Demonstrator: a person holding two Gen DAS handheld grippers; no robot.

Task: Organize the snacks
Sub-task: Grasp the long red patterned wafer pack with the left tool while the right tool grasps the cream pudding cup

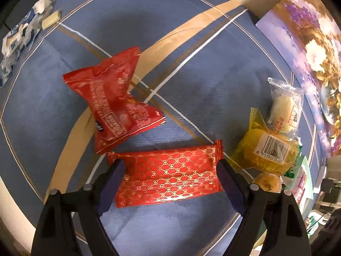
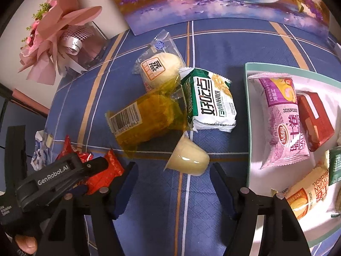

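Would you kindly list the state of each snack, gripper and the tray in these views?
patterned red packet: flat, between open left gripper fingers
crumpled red packet: lying loose
jelly cup: on its side, ahead of open right gripper
yellow packet: barcode up
tray: holding packets

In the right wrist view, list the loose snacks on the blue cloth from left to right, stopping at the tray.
Yellow barcoded pack → pale jelly cup → green-and-white pack → tray. The clear-wrapped bun overlaps the yellow pack's span, so it is left out.
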